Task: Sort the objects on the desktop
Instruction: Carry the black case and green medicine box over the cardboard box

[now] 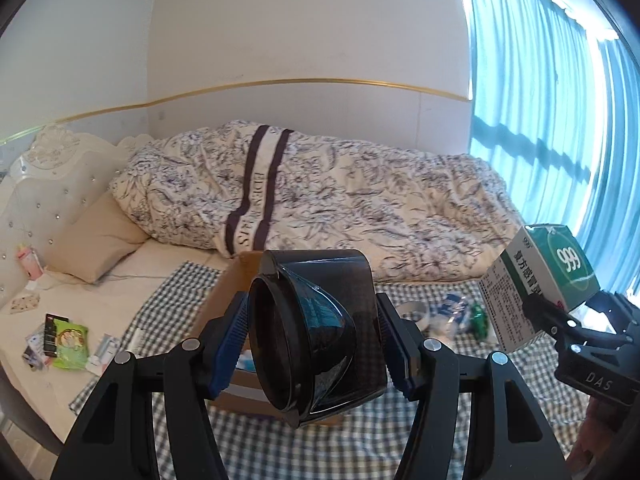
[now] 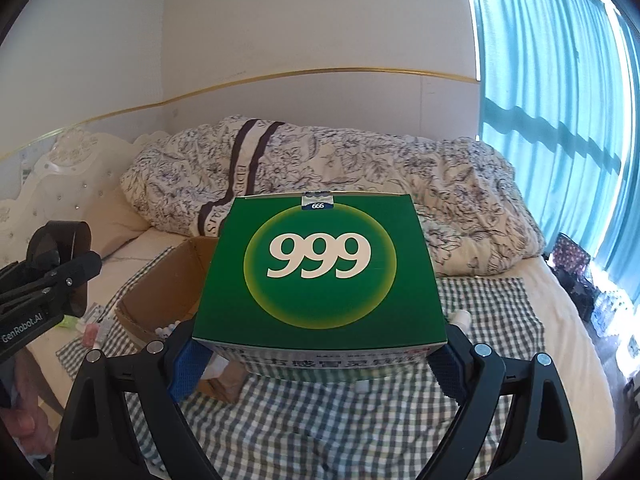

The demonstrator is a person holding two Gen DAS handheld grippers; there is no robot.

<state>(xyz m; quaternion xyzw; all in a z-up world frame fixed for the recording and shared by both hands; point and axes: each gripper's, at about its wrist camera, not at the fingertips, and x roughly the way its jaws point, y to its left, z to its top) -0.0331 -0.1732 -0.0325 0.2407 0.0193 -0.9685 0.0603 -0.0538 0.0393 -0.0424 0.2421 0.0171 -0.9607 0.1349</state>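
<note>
1. The left tongs [image 1: 314, 334] are clamped on a dark plastic cup [image 1: 316, 336], one blue pad [image 1: 230, 344] pressed to each side. The cup is lifted clear and tipped so its open mouth faces back toward the handle.

2. The right tongs [image 2: 318, 354] are gripping a green medicine box [image 2: 320, 268] marked "999", pinched low on its two sides and held flat, face up, in the air. From the left view the same box [image 1: 552, 280] shows off to the right, caught in the other tongs [image 1: 560, 316].

3. Just beyond and below the cup sits an open cardboard box [image 1: 244, 276]; from the right tongs it lies ahead and to the left [image 2: 160, 296], with small items already inside.

4. Under both tongs is a checked cloth [image 2: 304, 428] spread on a bed [image 1: 132, 276]. More bits lie past the cup to its right, including a roll of tape [image 1: 416, 312] and a green bottle [image 1: 478, 318]; snack packets [image 1: 70, 342] are far off to the left.

5. My reading: both items are mid-carry, headed for the cardboard box. Next, each has to be brought over the opening, lowered and let go, probably one at a time, since the two would crowd each other at the mouth.
</note>
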